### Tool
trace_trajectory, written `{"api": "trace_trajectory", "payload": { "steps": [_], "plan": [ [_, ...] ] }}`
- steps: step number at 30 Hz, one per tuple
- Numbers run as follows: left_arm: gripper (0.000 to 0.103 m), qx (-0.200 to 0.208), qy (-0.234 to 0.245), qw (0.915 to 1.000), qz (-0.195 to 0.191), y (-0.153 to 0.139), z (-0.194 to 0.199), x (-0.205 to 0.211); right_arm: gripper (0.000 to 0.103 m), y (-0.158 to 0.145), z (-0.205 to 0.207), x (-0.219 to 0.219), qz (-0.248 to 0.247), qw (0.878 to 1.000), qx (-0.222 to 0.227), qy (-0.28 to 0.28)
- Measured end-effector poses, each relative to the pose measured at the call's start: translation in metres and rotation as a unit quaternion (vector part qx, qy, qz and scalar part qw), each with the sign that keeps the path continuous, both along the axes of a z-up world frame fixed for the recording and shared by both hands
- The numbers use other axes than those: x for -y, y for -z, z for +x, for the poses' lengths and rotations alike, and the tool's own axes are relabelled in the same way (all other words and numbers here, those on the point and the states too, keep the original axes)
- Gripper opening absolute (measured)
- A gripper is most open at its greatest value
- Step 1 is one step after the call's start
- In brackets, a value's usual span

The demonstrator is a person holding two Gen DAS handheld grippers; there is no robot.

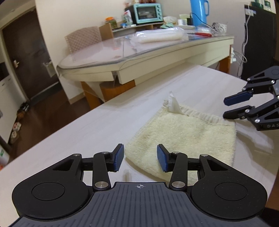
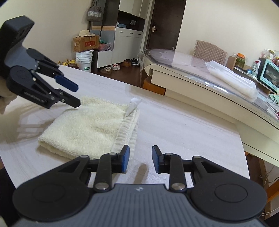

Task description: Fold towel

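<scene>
A cream towel (image 1: 184,134) lies folded flat on the white table (image 1: 87,131), with a white label (image 1: 173,104) standing up at its far corner. My left gripper (image 1: 140,159) is open and empty, just above the towel's near corner. My right gripper (image 1: 226,108) is open and empty, hovering at the towel's far right corner. In the right wrist view the towel (image 2: 87,129) lies left of centre, my right gripper (image 2: 138,161) is open beside its ribbed hem, and my left gripper (image 2: 78,96) is open over its far corner.
A glass-topped table (image 1: 139,52) stands beyond, holding a plastic-wrapped bundle (image 1: 157,35), a teal oven (image 1: 146,13) and a blue jug (image 1: 198,12). A chair (image 1: 83,39) stands behind it. The white table's edge (image 2: 244,148) runs on the right.
</scene>
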State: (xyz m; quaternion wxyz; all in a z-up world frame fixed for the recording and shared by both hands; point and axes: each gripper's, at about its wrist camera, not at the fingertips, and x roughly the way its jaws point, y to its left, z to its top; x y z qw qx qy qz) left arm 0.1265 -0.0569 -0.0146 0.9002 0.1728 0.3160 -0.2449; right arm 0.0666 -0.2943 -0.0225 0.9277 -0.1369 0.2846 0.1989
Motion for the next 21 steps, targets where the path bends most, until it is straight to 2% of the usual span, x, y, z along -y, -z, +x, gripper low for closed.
{"api": "trace_trajectory", "payload": {
  "steps": [5, 11, 21],
  "plan": [
    [0.048, 0.000, 0.003, 0.9999, -0.014, -0.001, -0.022, 0.002, 0.034, 0.003, -0.001, 0.002, 0.000, 1.000, 0.002, 0.007],
    [0.048, 0.000, 0.034, 0.9988, -0.035, -0.001, -0.052, 0.014, 0.035, 0.005, -0.002, 0.004, 0.004, 1.000, -0.003, 0.011],
    [0.052, -0.008, 0.031, 0.9995, -0.008, 0.013, -0.046, 0.014, 0.033, 0.010, -0.009, -0.005, 0.003, 1.000, -0.006, 0.010]
  ]
}}
